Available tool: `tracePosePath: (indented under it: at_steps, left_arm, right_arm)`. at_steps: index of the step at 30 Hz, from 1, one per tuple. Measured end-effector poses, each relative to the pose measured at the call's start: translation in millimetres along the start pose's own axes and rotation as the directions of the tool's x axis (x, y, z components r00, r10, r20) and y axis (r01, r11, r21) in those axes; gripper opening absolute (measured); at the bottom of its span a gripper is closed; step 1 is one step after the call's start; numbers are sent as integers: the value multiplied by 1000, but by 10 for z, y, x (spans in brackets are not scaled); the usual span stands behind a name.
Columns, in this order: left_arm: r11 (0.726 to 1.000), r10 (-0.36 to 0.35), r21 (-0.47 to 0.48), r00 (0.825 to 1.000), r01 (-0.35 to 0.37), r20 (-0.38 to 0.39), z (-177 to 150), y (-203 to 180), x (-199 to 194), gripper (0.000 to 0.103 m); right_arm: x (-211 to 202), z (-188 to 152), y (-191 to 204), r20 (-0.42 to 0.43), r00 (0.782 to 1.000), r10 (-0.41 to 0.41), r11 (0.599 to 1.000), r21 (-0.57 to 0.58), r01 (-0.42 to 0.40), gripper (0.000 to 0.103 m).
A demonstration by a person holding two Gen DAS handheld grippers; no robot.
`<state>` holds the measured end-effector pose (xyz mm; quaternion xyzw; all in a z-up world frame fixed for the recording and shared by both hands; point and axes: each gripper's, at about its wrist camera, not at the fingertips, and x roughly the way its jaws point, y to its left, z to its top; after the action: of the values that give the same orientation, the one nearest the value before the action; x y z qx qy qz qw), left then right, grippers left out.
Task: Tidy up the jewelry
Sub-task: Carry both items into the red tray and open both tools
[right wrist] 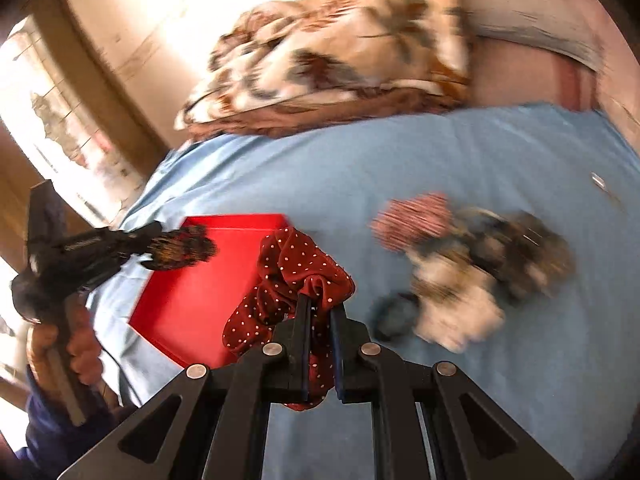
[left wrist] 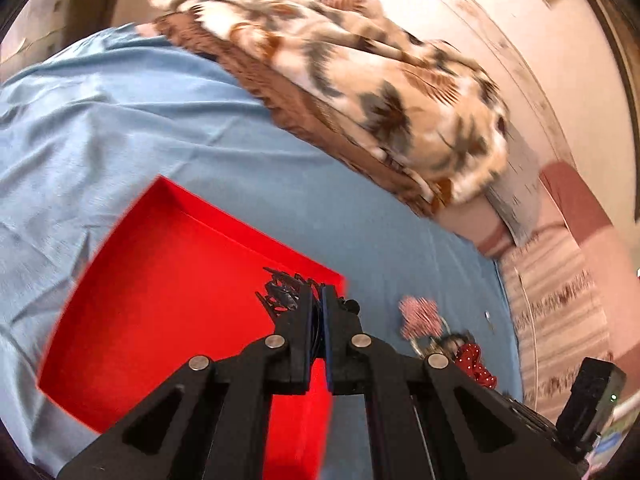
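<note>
Between the jaws of the left gripper (left wrist: 318, 294), which are pinched shut on it, hangs a dark spiky hair accessory (left wrist: 282, 292), held over the red box (left wrist: 160, 280) lying open on the blue bedsheet (left wrist: 140, 128). To its right the right gripper (right wrist: 320, 306) has its jaws clamped on a red polka-dot scrunchie (right wrist: 296, 264). Right of those jaws, a blurred heap of other accessories (right wrist: 472, 264) lies on the sheet, with a patterned blanket (right wrist: 340, 48) beyond.
</note>
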<state>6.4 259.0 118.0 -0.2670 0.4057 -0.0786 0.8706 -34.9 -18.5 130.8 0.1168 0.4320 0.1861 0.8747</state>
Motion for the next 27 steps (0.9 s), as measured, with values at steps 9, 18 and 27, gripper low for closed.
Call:
tracePosePath:
  at_steps: [9, 18, 27]
  left_arm:
    - [991, -24, -134, 999, 19, -28, 345, 639, 434, 4]
    - [988, 10, -155, 999, -17, -48, 365, 899, 724, 4]
    - [994, 60, -91, 998, -61, -16, 345, 762, 504, 10]
  right_arm:
    - [1187, 437, 720, -95, 995, -15, 991, -133, 3, 10]
    - [1849, 490, 693, -166, 982, -85, 987, -146, 61, 10]
    - [1791, 551, 696, -125, 980, -153, 971, -205, 125, 33]
